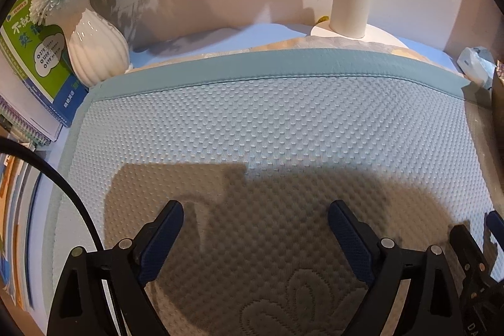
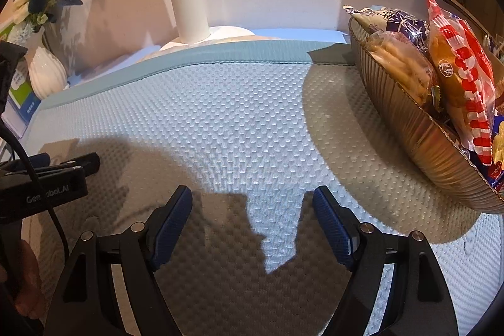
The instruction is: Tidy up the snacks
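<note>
Warm, bright light falls from above and behind, casting hard claw shadows on the mat (image 1: 267, 128). Glare glints on the vase (image 1: 94, 49). Fisheye bending and dark vignette ring both views; focus is sharp.

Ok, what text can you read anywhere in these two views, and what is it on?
"Gen...obot.AI", partly hidden by a cable: left gripper body.
"不" and "270", "1200", "690": green book cover; other characters too blurred.
"DA...": black part at the left view's bottom right corner, cut off.
Snack packets: print unreadable.

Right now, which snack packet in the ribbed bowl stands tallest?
The red-and-white striped packet holding a golden bun. It rises above the bowl, topping the clear pastry packet and the purple one behind.
</note>
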Demonstrator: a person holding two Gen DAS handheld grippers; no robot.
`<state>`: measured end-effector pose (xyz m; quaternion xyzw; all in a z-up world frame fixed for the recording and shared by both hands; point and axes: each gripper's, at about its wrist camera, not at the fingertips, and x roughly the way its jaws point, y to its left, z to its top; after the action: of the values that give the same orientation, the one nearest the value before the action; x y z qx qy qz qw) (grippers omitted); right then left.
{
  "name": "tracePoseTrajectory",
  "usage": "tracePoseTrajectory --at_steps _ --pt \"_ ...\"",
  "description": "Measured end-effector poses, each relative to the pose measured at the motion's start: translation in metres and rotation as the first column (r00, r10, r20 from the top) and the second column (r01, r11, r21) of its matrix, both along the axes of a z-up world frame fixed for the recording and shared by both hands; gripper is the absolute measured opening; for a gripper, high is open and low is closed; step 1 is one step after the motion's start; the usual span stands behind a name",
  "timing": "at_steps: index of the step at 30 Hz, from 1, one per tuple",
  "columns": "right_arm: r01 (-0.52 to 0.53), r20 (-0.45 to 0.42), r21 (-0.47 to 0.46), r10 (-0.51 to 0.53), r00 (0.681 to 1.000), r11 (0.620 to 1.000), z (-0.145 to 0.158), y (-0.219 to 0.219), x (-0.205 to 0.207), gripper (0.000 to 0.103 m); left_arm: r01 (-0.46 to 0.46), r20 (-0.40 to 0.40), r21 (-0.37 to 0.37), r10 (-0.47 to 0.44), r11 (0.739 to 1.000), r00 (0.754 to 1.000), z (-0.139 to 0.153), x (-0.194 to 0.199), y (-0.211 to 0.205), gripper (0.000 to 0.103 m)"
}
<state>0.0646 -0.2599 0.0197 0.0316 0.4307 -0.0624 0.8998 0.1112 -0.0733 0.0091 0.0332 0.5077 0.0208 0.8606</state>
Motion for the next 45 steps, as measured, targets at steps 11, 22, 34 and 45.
tracePoseTrajectory --at_steps 11,22,34,45 --pt "-0.017 -0.031 -0.038 0.016 0.999 0.999 -0.004 0.006 0.008 0.086 0.016 0.049 -0.083 -0.012 0.996 0.999 -0.011 -0.005 0.016 0.103" --pt "-0.033 -0.065 -0.041 0.030 0.997 0.999 -0.010 0.007 0.023 0.099 0.056 0.057 -0.115 -0.050 0.992 0.997 -0.013 -0.005 0.020 0.103" --pt "-0.070 -0.066 -0.027 0.068 0.996 0.997 -0.010 0.007 0.028 0.100 0.067 0.046 -0.116 -0.062 0.991 0.997 -0.013 -0.012 0.026 0.103" --pt "-0.081 -0.081 -0.028 0.079 0.994 0.996 -0.012 0.005 0.030 0.103 0.046 0.056 -0.110 -0.040 0.993 0.998 -0.015 -0.006 0.023 0.103"
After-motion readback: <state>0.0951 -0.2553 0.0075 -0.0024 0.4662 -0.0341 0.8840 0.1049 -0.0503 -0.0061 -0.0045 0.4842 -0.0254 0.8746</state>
